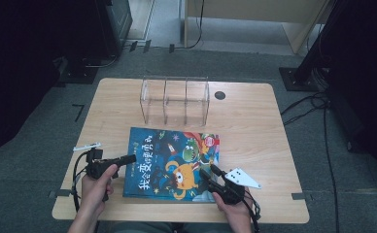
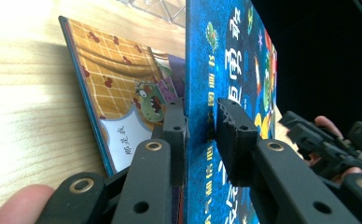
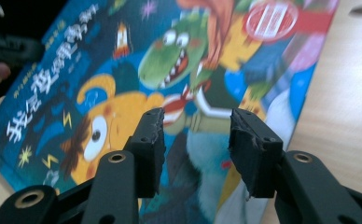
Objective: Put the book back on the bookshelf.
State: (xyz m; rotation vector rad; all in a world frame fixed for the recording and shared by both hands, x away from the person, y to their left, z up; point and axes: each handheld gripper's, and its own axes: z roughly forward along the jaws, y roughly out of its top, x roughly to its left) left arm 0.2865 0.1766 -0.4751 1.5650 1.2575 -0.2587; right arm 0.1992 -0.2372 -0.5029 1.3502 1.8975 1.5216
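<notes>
Currently, left gripper [image 1: 128, 158]: clenched on the front cover of the picture book [image 1: 174, 162], lifting that cover off the pages beneath.
Right gripper [image 1: 208, 173]: released, jaws apart above the book's near right part, nothing between them.
Book: flat on the worktop [image 1: 254, 131], between the two grippers.
Clear divider rack [image 1: 175, 99]: beyond the book, well ahead of both grippers.

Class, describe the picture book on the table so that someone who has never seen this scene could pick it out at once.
Start at the wooden table and find the clear three-slot rack near its far edge. Just in front of it, toward the person, lies the picture book, between the left gripper and the right gripper. Its dark blue cover, with cartoon monsters and a yellow title, is the most colourful thing on the table.
</notes>
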